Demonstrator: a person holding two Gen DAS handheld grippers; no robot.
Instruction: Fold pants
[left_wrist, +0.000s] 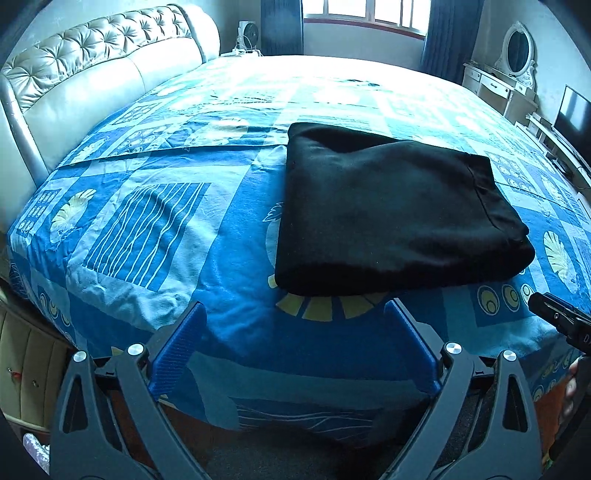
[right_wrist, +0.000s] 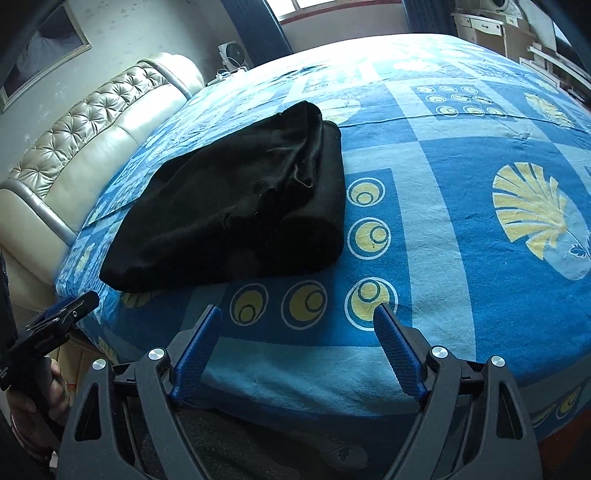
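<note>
black pants (left_wrist: 391, 210) lie folded into a thick rectangular bundle on the bed (left_wrist: 155, 229), near the bed's near edge and well apart from the tufted headboard (left_wrist: 92, 70) at the left side. in the left wrist view the bundle's long axis runs roughly parallel to the near edge, tilted a little so its right end sits nearer that edge; a hemmed band crosses the bundle close to the right end. in the right wrist view the pants (right_wrist: 236, 206) show a rounded fold at the end nearest the camera and loose layered edges on top (top layer rumpled, not flat).

left gripper (left_wrist: 295, 325) hangs over the near edge of the bed, jaws spread wide, nothing between them, blue pads apart from the cloth; the bundle's near edge lies just beyond the fingertips. right gripper (right_wrist: 297, 321) also hangs over the near edge, jaws wide and empty, pointing at bare bedspread just to the right of the bundle. each gripper shows in the other's view at the frame side: right gripper (left_wrist: 557, 317), left gripper (right_wrist: 62, 314), both apart from the pants.

open bedspread: a broad stretch between bundle and headboard, another to the right of the bundle, and the whole far half of the bed toward the window (left_wrist: 365, 14). a narrow strip of patterned sheet separates the bundle from the near edge.
</note>
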